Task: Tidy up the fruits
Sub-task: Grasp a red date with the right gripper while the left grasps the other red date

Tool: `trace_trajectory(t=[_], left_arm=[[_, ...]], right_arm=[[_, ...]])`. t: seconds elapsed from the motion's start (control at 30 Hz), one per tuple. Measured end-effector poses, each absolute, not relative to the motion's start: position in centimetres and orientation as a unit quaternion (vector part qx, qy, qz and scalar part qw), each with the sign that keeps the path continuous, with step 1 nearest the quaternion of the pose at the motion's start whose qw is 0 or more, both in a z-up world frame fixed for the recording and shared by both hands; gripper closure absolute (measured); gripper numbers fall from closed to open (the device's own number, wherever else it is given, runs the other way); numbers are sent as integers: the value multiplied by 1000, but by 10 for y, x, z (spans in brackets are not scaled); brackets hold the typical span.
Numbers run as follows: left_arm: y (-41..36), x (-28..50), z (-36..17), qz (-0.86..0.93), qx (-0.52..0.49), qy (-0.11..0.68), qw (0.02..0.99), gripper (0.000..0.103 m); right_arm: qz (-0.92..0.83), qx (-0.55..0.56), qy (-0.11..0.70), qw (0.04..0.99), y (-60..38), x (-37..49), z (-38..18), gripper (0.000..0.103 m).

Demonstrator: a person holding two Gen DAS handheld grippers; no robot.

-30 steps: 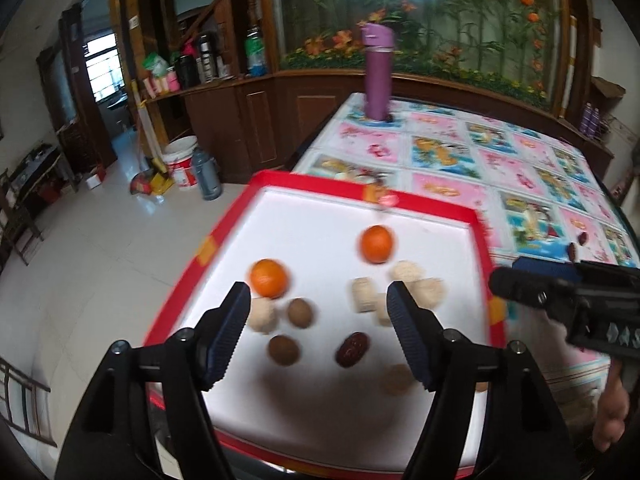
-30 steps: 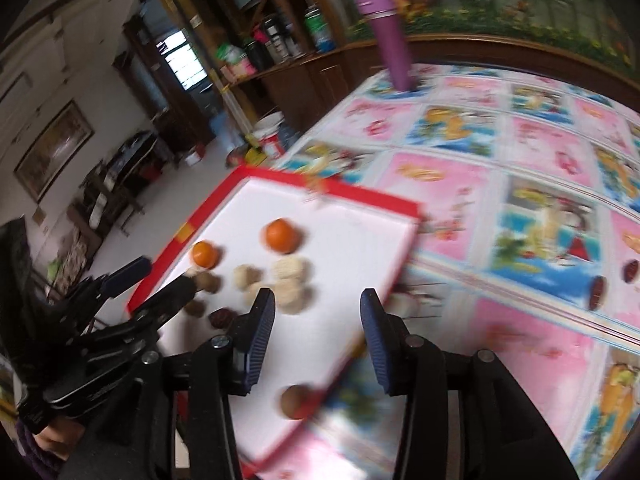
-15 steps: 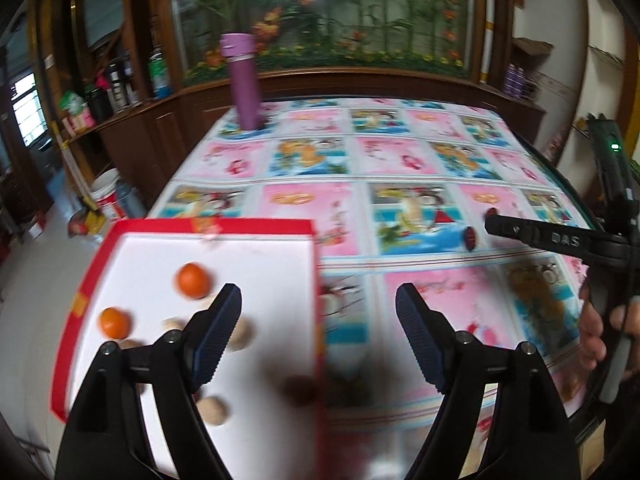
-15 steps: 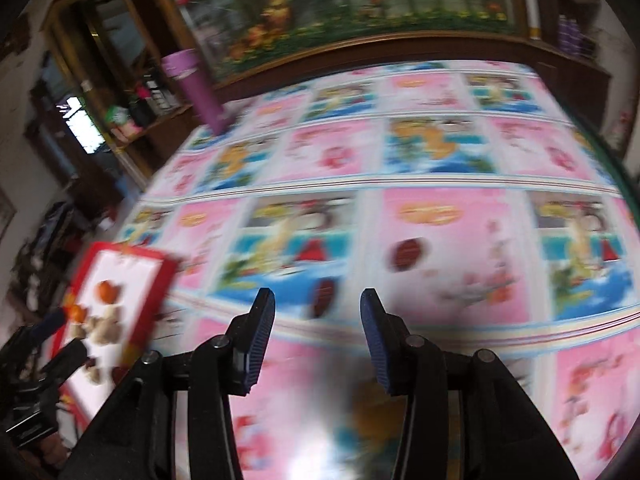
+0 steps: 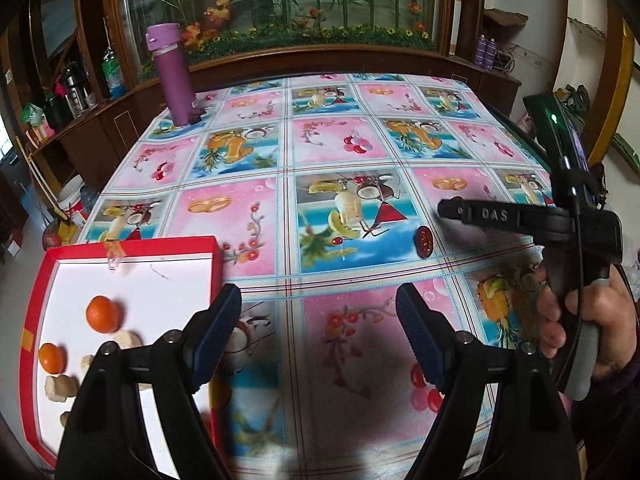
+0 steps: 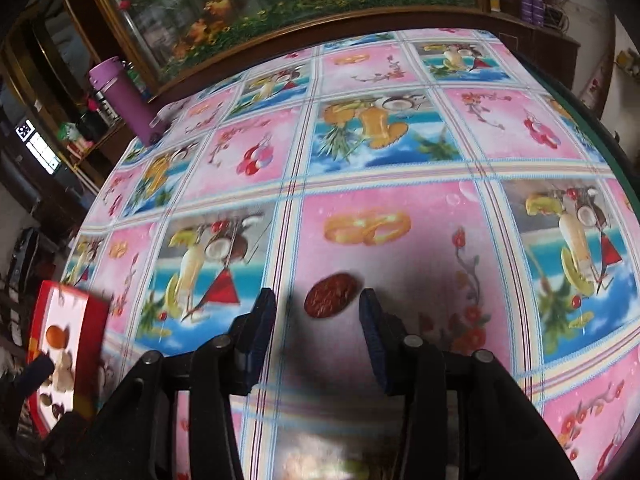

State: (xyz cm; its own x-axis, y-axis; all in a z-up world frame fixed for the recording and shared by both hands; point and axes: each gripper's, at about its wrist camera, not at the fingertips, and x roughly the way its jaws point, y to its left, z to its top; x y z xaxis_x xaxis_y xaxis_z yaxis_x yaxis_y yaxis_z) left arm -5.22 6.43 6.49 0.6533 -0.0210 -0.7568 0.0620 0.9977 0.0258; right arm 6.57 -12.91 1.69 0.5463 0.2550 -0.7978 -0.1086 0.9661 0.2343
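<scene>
A dark red date point(image 6: 330, 289) lies on the patterned tablecloth, just ahead of and between the open jaws of my right gripper point(image 6: 318, 306), which is empty. The date also shows in the left wrist view point(image 5: 424, 241), under the right gripper's finger point(image 5: 480, 214). My left gripper point(image 5: 320, 322) is open and empty above the cloth, beside the red-rimmed white tray point(image 5: 132, 248). The tray holds two oranges point(image 5: 103, 314) and several pale and brown fruits point(image 5: 60, 387). The tray sits at the far left in the right wrist view point(image 6: 94, 320).
A purple bottle point(image 5: 173, 76) stands at the table's far left corner. A wooden cabinet with a glass flower panel point(image 5: 300, 0) backs the table. The table's right edge point(image 6: 592, 128) is dark green.
Both grippers swung right, away from the tray. The right gripper moved forward and down, so the date now lies between its jaws. Both stay open.
</scene>
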Motion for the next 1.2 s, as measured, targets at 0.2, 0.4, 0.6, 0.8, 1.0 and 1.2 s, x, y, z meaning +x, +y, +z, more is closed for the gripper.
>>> trace_trajectory(t=[0.2,0.4,0.6,0.8,1.0,1.2], left_arm=[[54,-42,60,-39,18,423,905,23],[30,-24,49,-67,7,433,899,23],[0,3,32,-79,8,444,893,24],[-10,25,17,-72,4,462,884,49],[-14,30,12,-65,7,460,885,63],[-14,31,12,-71,1,458,886,85]], right_arm=[[102,61,456,882,-135,61,18,81],[109,80,461,877,-166,47,17,81],[120,79,452,881,-178,31,16,81],[131,79,447,881,-178,30,16,81],[136,66,445,882,-172,27,16,81],[144,74,452,877,-169,23,16,81]])
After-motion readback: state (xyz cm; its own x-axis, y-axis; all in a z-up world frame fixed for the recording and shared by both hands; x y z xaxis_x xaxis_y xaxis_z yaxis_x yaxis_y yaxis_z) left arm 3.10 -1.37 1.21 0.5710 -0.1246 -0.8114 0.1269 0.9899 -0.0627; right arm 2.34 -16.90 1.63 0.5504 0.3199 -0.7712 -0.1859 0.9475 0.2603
